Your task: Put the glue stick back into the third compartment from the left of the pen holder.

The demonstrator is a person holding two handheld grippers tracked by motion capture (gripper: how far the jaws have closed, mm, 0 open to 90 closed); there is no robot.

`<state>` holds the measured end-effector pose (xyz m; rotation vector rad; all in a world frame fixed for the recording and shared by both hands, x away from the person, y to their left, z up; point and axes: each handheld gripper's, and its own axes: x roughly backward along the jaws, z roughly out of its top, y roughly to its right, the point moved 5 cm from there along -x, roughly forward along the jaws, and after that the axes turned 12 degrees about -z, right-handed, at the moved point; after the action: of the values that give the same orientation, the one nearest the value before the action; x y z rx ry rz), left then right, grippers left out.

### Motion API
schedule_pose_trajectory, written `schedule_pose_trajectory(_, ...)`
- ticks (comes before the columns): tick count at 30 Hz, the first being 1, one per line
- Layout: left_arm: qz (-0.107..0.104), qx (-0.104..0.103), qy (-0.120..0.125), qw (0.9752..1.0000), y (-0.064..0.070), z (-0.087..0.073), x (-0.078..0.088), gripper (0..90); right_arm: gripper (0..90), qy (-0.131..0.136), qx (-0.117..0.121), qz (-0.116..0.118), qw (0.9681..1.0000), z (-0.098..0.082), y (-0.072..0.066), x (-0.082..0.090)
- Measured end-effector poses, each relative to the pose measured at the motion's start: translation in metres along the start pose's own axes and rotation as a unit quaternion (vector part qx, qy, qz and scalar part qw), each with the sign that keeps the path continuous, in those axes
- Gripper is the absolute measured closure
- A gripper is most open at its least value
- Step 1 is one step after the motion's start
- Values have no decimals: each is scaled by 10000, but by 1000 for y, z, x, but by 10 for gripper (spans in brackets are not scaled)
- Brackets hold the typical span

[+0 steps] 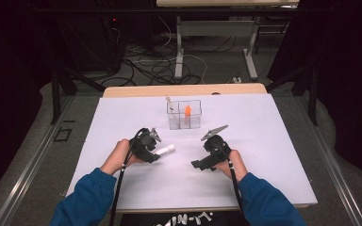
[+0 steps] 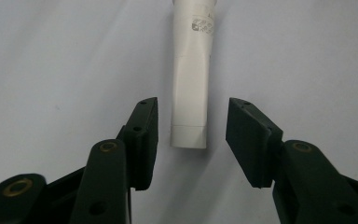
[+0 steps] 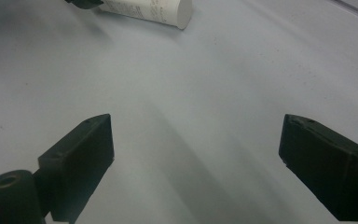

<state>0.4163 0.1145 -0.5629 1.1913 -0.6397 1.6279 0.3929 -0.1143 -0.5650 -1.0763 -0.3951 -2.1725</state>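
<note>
A white tube point(image 1: 166, 150) lies flat on the white table point(image 1: 264, 136), just right of my left gripper point(image 1: 156, 153). In the left gripper view the tube point(image 2: 192, 88) points away from the camera, its crimped end between the two black pads point(image 2: 144, 135), which stand apart on either side without touching it. My left gripper point(image 2: 190, 137) is open. My right gripper point(image 1: 197, 164) rests low on the table at centre right, jaws wide apart over bare surface point(image 3: 193, 154). The tube's round cap end point(image 3: 151, 9) shows at the top of the right gripper view.
A clear plastic box point(image 1: 184, 114) with two compartments stands at the middle back of the table; an orange item point(image 1: 187, 110) stands in it and a thin stick point(image 1: 169, 104) leans at its left. Cables and desk legs lie on the floor beyond the far edge.
</note>
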Motion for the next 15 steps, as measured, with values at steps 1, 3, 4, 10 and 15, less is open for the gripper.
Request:
schedule_pose_trajectory(1, -21, 8, -44, 10000, 0, 1, -1, 566, 95, -1, 1, 5, 10000, 0, 0, 0)
schedule_pose_trajectory(3, -44, -42, -133, 9999, -1, 3, -4, 589, 95, 38, 39, 10, 10000, 1, 1, 0)
schedule_pose_trajectory(4, -45, -62, -169, 9998, -1, 4, -6, 597, 95, 40, 41, 9, 10000, 1, 1, 0)
schedule_pose_trajectory(10, -56, -84, -340, 9994, -4, 3, -14, 648, 93, 2, 1, -1, 10000, 0, 1, -1)
schedule_pose_trajectory(15, -136, -46, -333, 9993, -4, 2, -16, 687, 92, 58, -34, -9, 10000, 0, 1, -2)
